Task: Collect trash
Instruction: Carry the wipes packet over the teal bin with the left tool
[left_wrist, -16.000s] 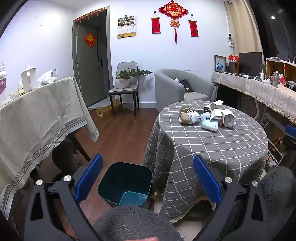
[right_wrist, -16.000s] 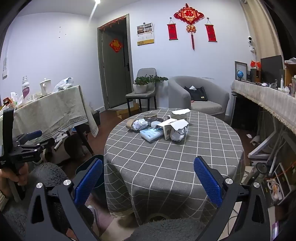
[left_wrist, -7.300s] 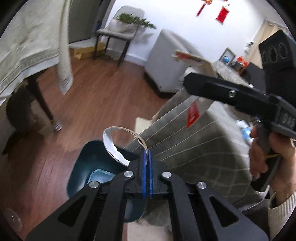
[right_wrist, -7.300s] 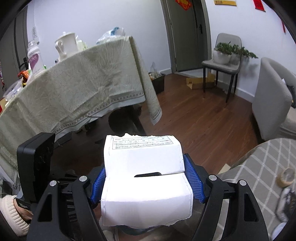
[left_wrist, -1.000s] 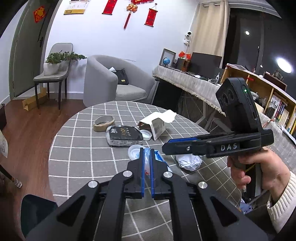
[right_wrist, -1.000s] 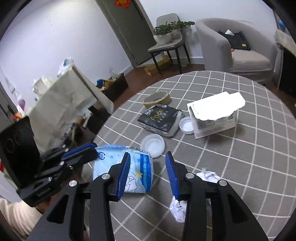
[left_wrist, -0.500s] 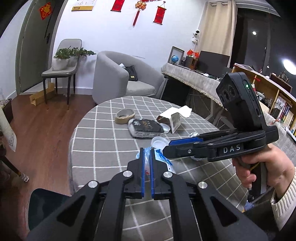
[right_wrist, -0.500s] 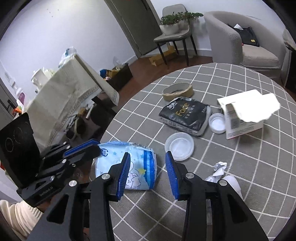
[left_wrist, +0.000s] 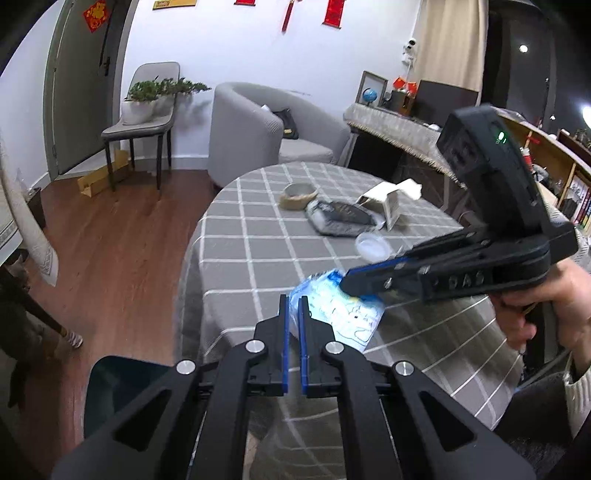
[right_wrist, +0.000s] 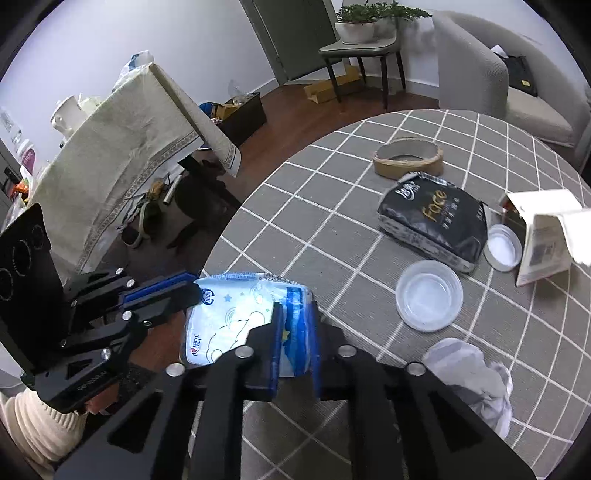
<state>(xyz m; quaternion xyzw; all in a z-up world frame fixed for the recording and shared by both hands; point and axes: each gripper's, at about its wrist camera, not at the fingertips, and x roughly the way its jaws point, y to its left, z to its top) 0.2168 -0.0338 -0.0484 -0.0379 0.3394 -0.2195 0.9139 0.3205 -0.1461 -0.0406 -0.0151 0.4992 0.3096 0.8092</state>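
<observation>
Blue tissue pack (right_wrist: 240, 321) is pinched at opposite ends by the left gripper (left_wrist: 292, 317) and right gripper (right_wrist: 293, 325), held above the table's (left_wrist: 258, 236) edge. The bin's (left_wrist: 122, 391) contents are hidden.

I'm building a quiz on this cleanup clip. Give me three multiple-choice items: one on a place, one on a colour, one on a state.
1. Where is the bin?
A. on the round table
B. on the floor beside the round table
C. on the armchair

2. What colour is the tissue pack lying next to the tape roll?
A. black
B. red
C. green

3. How is the blue-and-white pack held?
A. lying free
B. by the left gripper only
C. by both, the right gripper too

Answers: 1 B, it stands on the wood floor; 2 A, dark wrapper; 3 C, each gripper pinches one end.
</observation>
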